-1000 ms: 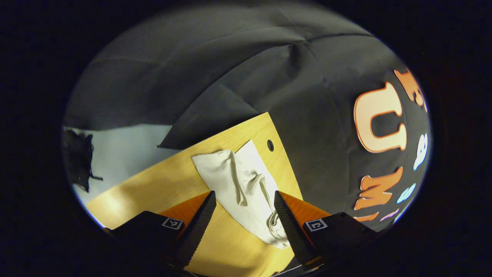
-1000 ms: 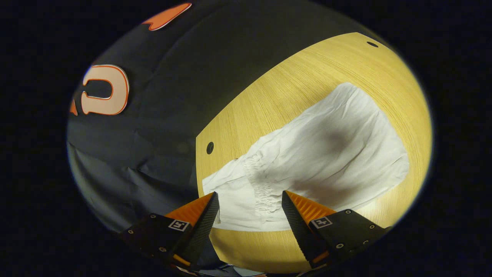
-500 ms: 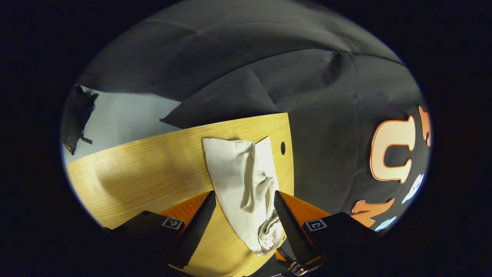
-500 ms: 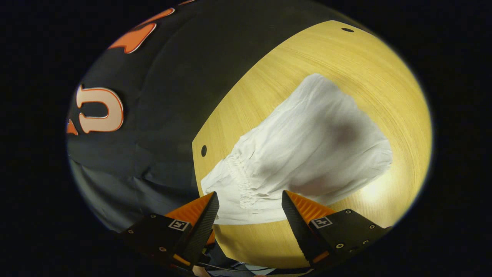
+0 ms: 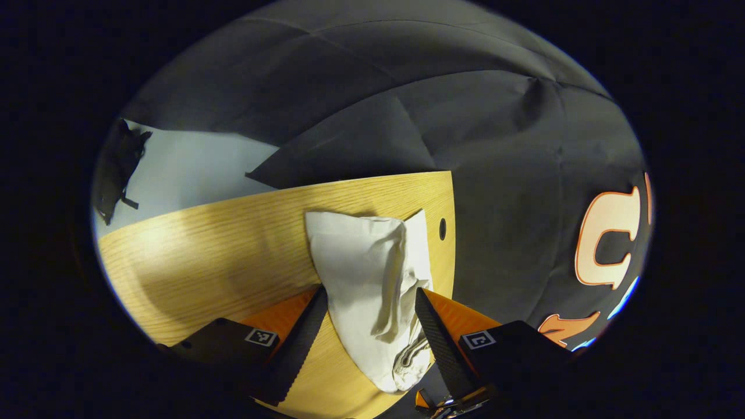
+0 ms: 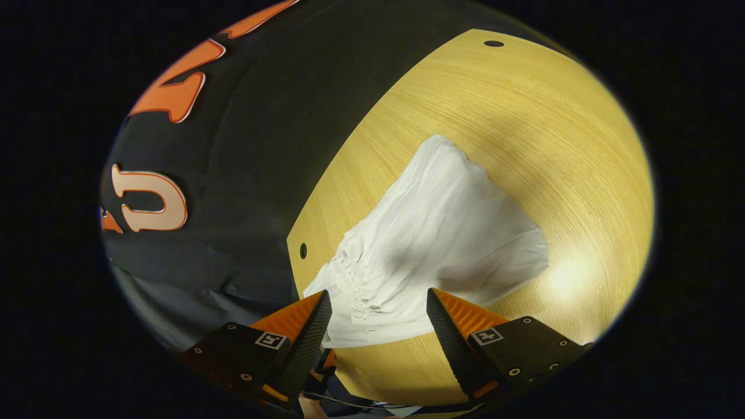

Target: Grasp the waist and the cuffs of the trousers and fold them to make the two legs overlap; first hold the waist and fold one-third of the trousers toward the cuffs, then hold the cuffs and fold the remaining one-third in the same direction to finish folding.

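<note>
Here we see the white trousers (image 5: pixel 366 279) lying folded in a bundle on the wooden table (image 5: pixel 221 256), close to its edge beside the black cloth wall (image 5: pixel 512 192). Our left gripper (image 5: pixel 368 302) hangs over them with its fingers spread apart, gripping nothing. Our right gripper (image 6: pixel 378 305) hovers likewise, fingers apart, above the gathered waist (image 6: pixel 349 285) of the trousers (image 6: pixel 442 233).
</note>
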Motion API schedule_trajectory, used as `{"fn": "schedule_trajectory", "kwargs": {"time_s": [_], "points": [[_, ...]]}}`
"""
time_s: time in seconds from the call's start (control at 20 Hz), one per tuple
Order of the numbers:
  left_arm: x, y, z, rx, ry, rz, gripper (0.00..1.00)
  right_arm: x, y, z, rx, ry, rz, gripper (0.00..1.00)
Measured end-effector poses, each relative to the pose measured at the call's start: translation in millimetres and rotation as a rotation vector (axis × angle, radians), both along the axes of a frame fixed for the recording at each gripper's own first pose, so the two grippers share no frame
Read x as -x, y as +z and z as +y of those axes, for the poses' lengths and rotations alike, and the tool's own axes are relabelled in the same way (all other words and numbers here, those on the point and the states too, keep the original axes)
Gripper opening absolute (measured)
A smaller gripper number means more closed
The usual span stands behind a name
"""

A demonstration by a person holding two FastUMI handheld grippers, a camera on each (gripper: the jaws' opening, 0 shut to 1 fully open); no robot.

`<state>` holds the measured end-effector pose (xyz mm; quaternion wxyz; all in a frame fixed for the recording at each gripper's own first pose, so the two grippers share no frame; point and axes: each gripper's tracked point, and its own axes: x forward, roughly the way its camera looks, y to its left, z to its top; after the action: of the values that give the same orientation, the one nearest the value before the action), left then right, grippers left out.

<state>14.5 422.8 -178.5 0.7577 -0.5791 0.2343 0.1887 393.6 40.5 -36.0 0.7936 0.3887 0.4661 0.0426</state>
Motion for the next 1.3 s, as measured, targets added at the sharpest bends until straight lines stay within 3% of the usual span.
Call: {"fn": "schedule_trajectory", "kwargs": {"time_s": [0.35, 0.5, 0.55, 0.65, 0.75, 0.85, 1.1, 1.3], "points": [[-45.7, -6.7, 0.1, -0.02, -0.015, -0.008, 0.95, -2.7, -2.4, -10.1, -0.018, -0.016, 0.017, 0.98], [-59.3, -14.7, -3.6, -0.053, -0.053, 0.022, 0.76, -4.9, -2.4, -19.7, -0.024, -0.033, 0.017, 0.98], [-66.8, -24.5, -7.1, -0.06, -0.064, 0.048, 0.76, -5.8, -3.2, -24.0, -0.024, -0.039, 0.018, 0.98], [-75.9, -29.2, -8.7, -0.059, -0.066, 0.065, 0.25, -6.5, -4.6, -31.5, -0.024, -0.051, 0.022, 0.98], [-75.8, -33.4, -10.2, -0.068, -0.06, 0.092, 0.24, -8.3, -5.7, -39.9, -0.025, -0.059, 0.023, 0.98], [-78.3, -18.8, -12.2, -0.094, -0.069, 0.075, 0.09, -10.5, -5.5, -46.2, -0.022, -0.065, 0.018, 0.98], [-78.5, 47.7, -34.6, -0.268, -0.153, 0.002, 0.07, -14.2, -0.6, -61.1, -0.022, -0.047, -0.009, 0.98], [-90.8, 109.8, -79.3, -0.377, -0.22, -0.083, 0.07, -11.9, 1.4, -79.4, -0.012, -0.011, -0.029, 0.98]]}}
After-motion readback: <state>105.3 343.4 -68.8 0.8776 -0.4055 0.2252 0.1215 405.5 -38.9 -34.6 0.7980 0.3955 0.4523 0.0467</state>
